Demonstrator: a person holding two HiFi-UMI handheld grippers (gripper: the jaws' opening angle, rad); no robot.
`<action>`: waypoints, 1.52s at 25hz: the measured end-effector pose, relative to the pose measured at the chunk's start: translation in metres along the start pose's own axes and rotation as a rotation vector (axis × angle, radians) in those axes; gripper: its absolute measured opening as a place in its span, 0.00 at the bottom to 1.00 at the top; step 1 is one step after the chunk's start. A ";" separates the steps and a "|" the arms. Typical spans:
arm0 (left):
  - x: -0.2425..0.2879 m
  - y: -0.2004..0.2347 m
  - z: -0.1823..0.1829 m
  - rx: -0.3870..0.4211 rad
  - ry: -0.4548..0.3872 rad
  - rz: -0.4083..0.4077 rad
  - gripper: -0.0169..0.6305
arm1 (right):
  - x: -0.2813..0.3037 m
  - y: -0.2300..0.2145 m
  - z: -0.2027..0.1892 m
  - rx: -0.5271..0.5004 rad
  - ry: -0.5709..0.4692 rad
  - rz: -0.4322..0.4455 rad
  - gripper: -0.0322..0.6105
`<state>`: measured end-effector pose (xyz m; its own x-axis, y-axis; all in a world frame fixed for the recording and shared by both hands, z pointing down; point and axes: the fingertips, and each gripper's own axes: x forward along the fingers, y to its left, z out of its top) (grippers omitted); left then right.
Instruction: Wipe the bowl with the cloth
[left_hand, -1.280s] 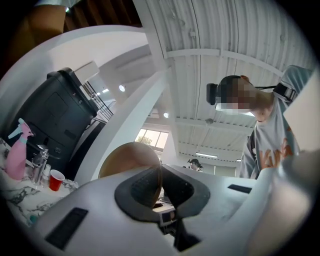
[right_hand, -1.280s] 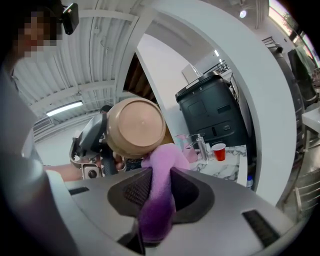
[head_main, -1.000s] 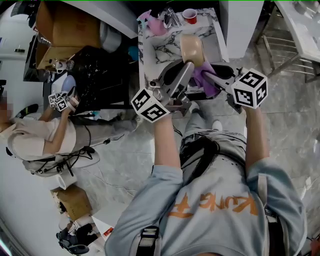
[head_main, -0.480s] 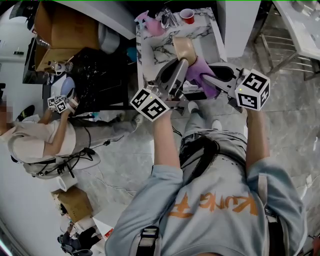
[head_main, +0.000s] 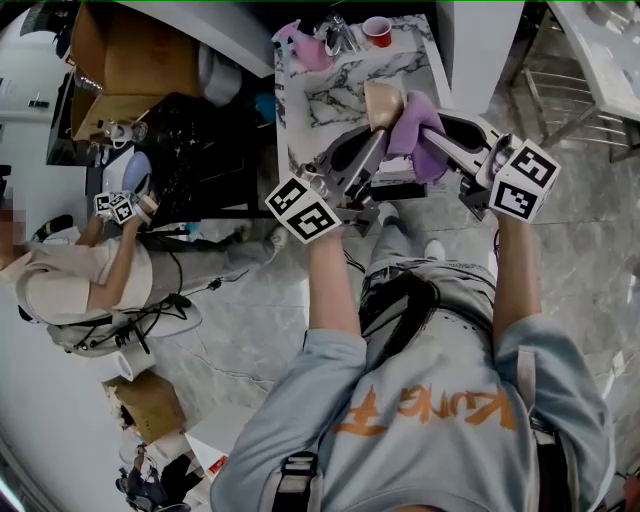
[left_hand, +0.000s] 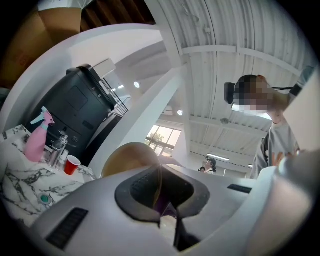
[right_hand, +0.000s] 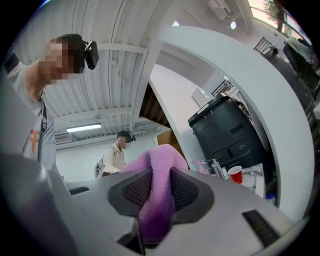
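Clamping the bowl (head_main: 383, 102) by its rim, your left tongs (left_hand: 161, 197) are pinched nearly together on it | your right tongs (right_hand: 157, 192) squeeze the purple cloth (right_hand: 160, 167) tight | cloth just beside bowl, at both tongs' tips.

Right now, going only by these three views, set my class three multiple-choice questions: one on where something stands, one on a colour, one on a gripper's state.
1. Where does the red cup stand?
A) on the marble counter
B) on the floor
C) on a cardboard box

2. What colour is the cloth?
A) green
B) purple
C) white

3. What is the left gripper doing?
A) standing open and empty
B) gripping the red cup
C) gripping the rim of the bowl

Answers:
1 A: the head view shows it on the marble top.
2 B: purple folds bulge between the jaws of the right gripper.
3 C: its pads close on the tan rim.
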<state>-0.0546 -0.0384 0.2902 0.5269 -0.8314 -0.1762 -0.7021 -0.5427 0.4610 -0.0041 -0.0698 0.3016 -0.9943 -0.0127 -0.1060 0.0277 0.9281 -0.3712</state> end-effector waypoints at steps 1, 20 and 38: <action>0.000 -0.003 -0.001 -0.003 0.000 -0.019 0.08 | -0.002 -0.002 0.003 0.010 -0.020 -0.007 0.23; 0.002 -0.048 -0.011 -0.034 0.024 -0.326 0.08 | -0.026 -0.045 0.022 0.149 -0.204 -0.165 0.23; -0.002 0.006 0.000 -0.067 -0.005 -0.198 0.08 | -0.015 -0.113 -0.019 0.134 -0.008 -0.516 0.23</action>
<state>-0.0597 -0.0399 0.2929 0.6487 -0.7101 -0.2737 -0.5519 -0.6866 0.4734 0.0057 -0.1671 0.3625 -0.8812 -0.4585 0.1150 -0.4515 0.7445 -0.4918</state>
